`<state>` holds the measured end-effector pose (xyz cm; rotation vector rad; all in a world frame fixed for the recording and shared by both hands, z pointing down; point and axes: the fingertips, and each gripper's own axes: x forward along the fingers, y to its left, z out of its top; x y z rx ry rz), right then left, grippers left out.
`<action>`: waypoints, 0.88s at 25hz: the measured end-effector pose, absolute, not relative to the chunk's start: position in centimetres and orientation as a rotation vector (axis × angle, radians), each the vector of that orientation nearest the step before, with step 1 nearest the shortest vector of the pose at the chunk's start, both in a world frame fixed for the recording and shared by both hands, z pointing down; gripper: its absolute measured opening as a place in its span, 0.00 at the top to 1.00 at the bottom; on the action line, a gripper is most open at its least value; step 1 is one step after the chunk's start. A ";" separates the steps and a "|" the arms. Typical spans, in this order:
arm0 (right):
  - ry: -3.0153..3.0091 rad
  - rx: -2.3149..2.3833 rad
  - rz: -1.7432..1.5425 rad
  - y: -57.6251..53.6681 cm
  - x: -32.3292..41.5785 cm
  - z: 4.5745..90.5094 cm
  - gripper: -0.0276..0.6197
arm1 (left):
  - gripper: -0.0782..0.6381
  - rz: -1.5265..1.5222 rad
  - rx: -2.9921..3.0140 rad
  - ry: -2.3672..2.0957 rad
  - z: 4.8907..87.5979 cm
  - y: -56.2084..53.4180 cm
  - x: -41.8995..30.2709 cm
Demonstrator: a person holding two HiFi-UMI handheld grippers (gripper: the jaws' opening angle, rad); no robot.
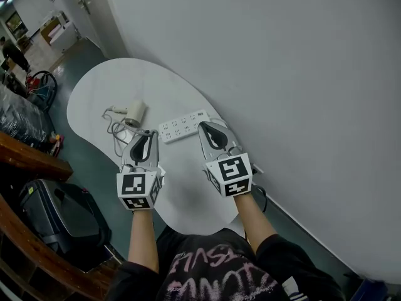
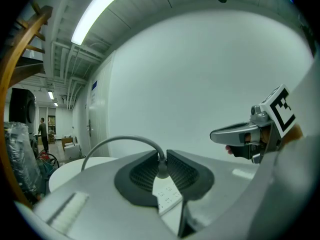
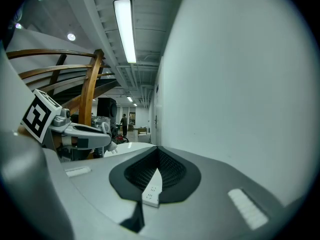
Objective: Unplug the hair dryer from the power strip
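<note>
Cord (image 2: 125,138), grey arc, in ribbed tool (image 2: 162,171)

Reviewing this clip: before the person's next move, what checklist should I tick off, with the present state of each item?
1. Left hold: ok. The left gripper is shut on the grey cord.
2. Plug free of the power strip: cannot tell. The cord's end is hidden between the jaws; the sockets that show look empty.
3. Right gripper: ok. It is shut and holds nothing.
4. Power strip flat on the table: ok.
5. Hair dryer lying on the table, clear of both grippers: ok.
</note>
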<state>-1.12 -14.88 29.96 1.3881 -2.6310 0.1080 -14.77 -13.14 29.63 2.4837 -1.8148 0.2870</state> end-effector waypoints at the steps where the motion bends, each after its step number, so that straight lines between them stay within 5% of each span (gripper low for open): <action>1: -2.634 1.388 0.101 -14.8 -1.1 29.7 0.92 | 0.81 0.282 2.486 -1.819 29.3 -13.1 -14.7; 22: -2.661 1.393 0.011 -13.5 -0.3 25.6 0.93 | 0.81 0.162 2.502 -1.894 23.6 -11.4 -14.5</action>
